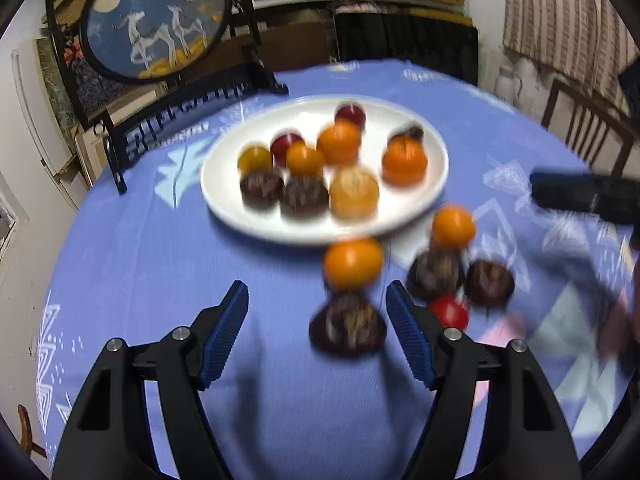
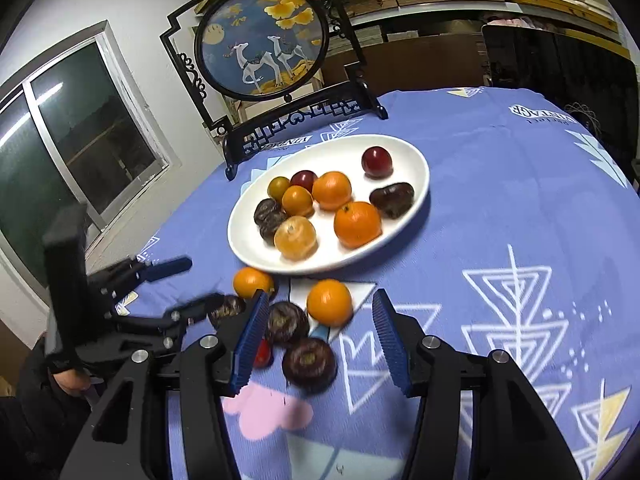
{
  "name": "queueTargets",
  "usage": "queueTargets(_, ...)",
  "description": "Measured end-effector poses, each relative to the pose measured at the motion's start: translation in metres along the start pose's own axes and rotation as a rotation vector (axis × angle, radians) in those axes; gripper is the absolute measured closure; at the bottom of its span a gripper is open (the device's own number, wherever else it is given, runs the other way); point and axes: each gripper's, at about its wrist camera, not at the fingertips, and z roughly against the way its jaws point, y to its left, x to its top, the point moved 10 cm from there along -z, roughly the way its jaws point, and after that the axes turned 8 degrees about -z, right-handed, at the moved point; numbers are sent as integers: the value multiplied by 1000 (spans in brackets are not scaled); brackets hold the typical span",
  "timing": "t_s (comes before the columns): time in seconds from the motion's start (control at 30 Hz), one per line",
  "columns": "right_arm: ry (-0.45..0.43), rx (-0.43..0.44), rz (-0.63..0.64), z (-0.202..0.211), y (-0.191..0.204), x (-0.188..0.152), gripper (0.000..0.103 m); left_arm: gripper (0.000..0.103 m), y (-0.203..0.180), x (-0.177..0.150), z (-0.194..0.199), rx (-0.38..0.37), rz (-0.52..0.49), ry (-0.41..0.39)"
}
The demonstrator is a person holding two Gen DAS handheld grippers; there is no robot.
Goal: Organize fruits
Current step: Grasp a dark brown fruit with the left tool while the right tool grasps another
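Observation:
A white plate [image 2: 416, 168] holds several fruits: oranges, dark round fruits and red ones; it also shows in the left wrist view [image 1: 224, 204]. Loose on the blue cloth lie two oranges [image 2: 329, 302] [image 2: 252, 282], three dark fruits [image 2: 309, 365] and a small red fruit [image 2: 263, 354]. My right gripper [image 2: 318, 336] is open, low over the cloth, with a dark fruit and an orange between its fingers. My left gripper [image 1: 318, 332] is open, with a dark fruit [image 1: 347, 326] just inside its right finger and an orange [image 1: 353, 263] beyond. The left wrist view is blurred.
A round deer screen on a black stand [image 2: 262, 42] stands behind the plate at the table's far edge. A window [image 2: 80, 128] is at left. A chair [image 1: 580, 128] stands at the right. Shelves with boxes fill the back wall.

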Motion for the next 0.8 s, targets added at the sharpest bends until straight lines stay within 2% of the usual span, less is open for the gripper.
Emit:
queueTargets(0.1,8,4,-5,1,-2,-7,49,33,-4,-14,-7,-17,-13,32)
queueTargets(0.33,41,9,-13,-8,-6,-19,49,33,-19,-10,-20,-35,-67,48)
queueTargets(0.43,63,4,5,-12,-4,-24,49,44,-21,-12,-26,-65,-67,73)
queueTargets(0.47,68,2,13,-13,-3,-26,49,51,-22,-13,-26,-79,-62,76)
queueTargets(0.5,72,-1,24,-14,-1,-28,49,62,-22,-13,-25,-85,-57,69)
queueTargets(0.6,86,-14,61,-15,5,-33,49,62,-18,-12,-18,-72,-31,39)
queueTargets(0.7,109,-26,115,-18,13,-43,49,62,-5,-7,-2,-96,43,-49)
queueTargets(0.8,121,-91,174,-25,14,-50,49,62,2,-8,6,-89,85,-77)
